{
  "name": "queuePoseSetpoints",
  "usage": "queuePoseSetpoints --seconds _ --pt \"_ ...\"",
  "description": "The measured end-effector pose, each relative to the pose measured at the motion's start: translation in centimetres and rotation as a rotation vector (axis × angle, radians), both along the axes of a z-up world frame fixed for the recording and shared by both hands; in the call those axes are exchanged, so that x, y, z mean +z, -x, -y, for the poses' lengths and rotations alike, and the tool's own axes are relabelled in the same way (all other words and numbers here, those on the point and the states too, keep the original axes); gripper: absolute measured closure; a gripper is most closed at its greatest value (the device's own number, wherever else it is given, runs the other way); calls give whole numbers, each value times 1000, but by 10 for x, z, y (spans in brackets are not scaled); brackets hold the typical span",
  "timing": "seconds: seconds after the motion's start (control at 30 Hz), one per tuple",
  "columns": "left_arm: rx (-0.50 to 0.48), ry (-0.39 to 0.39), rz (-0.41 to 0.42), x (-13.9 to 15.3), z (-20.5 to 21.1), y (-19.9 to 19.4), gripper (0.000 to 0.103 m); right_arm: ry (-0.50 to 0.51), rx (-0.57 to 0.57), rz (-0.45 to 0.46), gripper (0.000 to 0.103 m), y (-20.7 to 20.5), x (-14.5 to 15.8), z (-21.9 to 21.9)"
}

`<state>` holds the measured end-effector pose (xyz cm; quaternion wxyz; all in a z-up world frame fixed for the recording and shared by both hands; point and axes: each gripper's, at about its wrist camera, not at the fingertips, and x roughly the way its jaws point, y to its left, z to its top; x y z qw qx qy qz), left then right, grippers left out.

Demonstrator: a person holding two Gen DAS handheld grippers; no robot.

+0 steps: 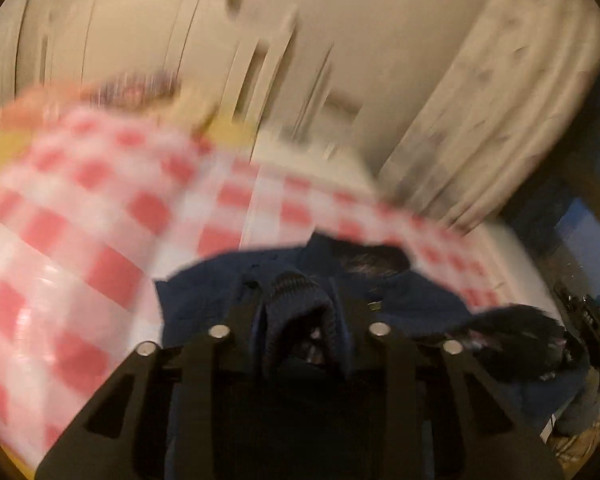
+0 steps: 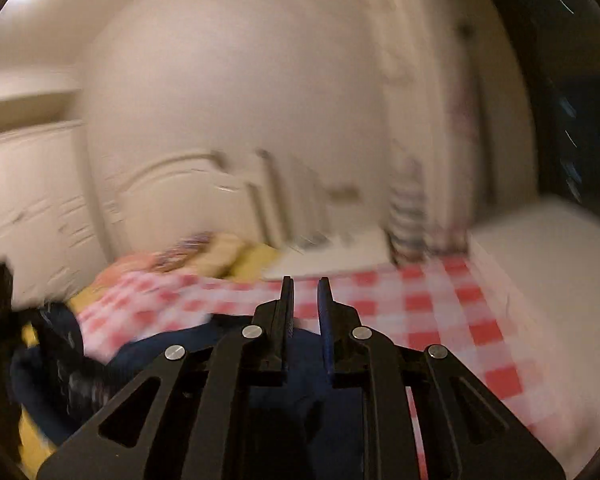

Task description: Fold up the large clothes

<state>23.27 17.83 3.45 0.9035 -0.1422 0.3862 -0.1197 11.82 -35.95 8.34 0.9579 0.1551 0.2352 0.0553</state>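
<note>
You've got one dark navy knit garment (image 1: pixel 300 304), one red-and-white checked cloth (image 2: pixel 440 304), two black grippers (image 1: pixel 296 300) (image 2: pixel 305 292).

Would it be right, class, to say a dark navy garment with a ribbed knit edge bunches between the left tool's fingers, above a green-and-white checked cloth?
Not quite: the checked cloth is red and white, not green, as the left wrist view shows. The rest stands: the navy garment, with its ribbed knit edge, bunches between the left tool's fingers.

Garment (image 1: pixel 204 304) on checked cloth (image 1: pixel 80 216); pillows (image 2: pixel 236 256) behind; wardrobe (image 2: pixel 32 208) left.
</note>
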Motion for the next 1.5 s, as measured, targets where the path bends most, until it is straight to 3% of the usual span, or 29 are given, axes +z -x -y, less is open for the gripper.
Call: queuePoseSetpoints --seconds 0.07,0.17,0.2,0.23,0.27,0.3,0.4,0.53,0.63,0.73,0.77,0.8,0.87,0.93,1.03,1.2,1.27,1.4,1.5 --pt "38 5 -93 -29 -3 -34 58 -21 -36 -149 87 -34 -27 13" --pt "133 -57 -80 -48 -23 -41 30 -41 1 -242 87 -42 -57 23" --pt "137 -77 -69 -53 -32 -42 20 -33 12 -258 82 -39 -64 25" --pt "130 -88 -66 -57 -40 -40 18 -33 34 -273 58 -32 -71 31" --pt "125 -96 -64 -61 -48 -38 18 -47 51 -282 17 -23 -76 37" --pt "119 -98 -62 -62 -53 -36 16 -69 58 -286 4 -12 -81 43" --pt "48 -86 -42 -60 -58 -27 16 -171 119 -310 4 11 -99 56" --pt "-35 -90 15 -50 -45 -14 16 -168 161 -307 4 12 -104 40" --pt "75 -71 98 -30 -56 -8 11 -163 198 -324 4 -1 -109 17" --pt "199 94 120 -14 -94 -7 5 -102 216 -349 4 -11 -113 -3" --pt "187 112 105 -13 -97 -10 5 -87 219 -355 4 -13 -115 -7" --pt "156 99 89 -14 -95 -13 5 -71 223 -362 4 -15 -117 -10" --pt "52 -9 68 -20 -75 -16 5 -49 244 -368 20 -16 -121 -15" --pt "-78 -89 47 -34 -48 -17 5 -29 234 -367 27 -16 -125 -17" --pt "-150 -125 32 -55 -24 -23 5 -51 219 -359 35 -15 -128 -11" --pt "-197 -168 -27 -81 -2 -62 5 -54 228 -369 37 -16 -129 -7" --pt "-172 -181 -53 -87 -3 -79 5 -57 233 -374 37 -18 -131 -6" --pt "-55 -162 -65 -80 -14 -106 6 -77 226 -373 37 -22 -141 -3" --pt "-99 -113 -61 -68 -17 -109 7 -93 227 -369 37 -23 -143 -2"
